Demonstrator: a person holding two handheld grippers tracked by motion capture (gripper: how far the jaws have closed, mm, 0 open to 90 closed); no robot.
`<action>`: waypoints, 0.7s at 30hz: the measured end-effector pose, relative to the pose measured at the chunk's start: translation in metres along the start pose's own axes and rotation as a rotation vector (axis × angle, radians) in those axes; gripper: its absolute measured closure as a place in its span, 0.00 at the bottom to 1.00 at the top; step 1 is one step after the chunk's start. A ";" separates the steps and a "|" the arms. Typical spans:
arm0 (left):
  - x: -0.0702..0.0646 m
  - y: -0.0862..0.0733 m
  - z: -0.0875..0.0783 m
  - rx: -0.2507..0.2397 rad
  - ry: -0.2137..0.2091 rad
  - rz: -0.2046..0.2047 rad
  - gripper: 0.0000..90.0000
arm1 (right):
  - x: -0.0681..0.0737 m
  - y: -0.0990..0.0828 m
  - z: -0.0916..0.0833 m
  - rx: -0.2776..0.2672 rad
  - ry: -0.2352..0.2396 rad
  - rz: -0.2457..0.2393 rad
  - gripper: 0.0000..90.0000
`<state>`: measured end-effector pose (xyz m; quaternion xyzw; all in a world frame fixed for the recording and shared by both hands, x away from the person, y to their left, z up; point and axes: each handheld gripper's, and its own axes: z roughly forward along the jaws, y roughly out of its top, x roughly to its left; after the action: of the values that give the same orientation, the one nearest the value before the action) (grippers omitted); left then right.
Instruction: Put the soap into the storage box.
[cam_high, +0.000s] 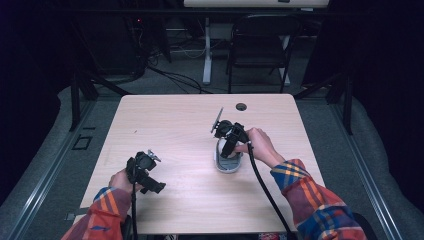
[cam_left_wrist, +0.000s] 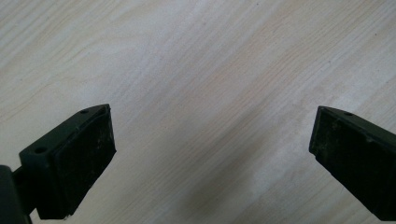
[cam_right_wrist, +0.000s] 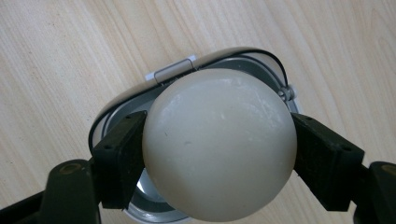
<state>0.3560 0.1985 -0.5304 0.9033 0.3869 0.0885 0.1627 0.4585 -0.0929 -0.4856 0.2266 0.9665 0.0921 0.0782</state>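
A cream ball (cam_right_wrist: 219, 144) is clamped between the jaws of the right gripper (cam_right_wrist: 219, 154), right of centre in the high view, directly over a round metal holder (cam_right_wrist: 116, 114) on the table (cam_high: 165, 120). The holder lies straight beneath, so lowering is probably required. The left gripper (cam_left_wrist: 212, 144), lower left, is spread wide and empty.

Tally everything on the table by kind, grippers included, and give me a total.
Handheld grippers: 2, the left gripper open over bare table, the right gripper clamped on the dome.
Cream domes: 1, the rounded cream dome.
Round metal bases: 1, the silver base under the dome.
Total: 4
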 end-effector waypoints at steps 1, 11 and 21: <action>0.000 0.000 0.000 0.003 -0.001 0.001 0.00 | 0.000 0.000 0.001 0.004 0.000 0.001 0.26; 0.000 0.000 0.000 0.002 -0.001 0.001 0.00 | 0.001 0.000 0.008 0.027 0.004 0.000 0.26; 0.000 0.000 0.000 0.001 -0.001 0.001 0.00 | 0.001 -0.003 0.020 0.058 0.011 -0.002 0.26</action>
<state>0.3562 0.1985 -0.5307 0.9036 0.3866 0.0880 0.1624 0.4602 -0.0921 -0.5057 0.2272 0.9694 0.0653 0.0663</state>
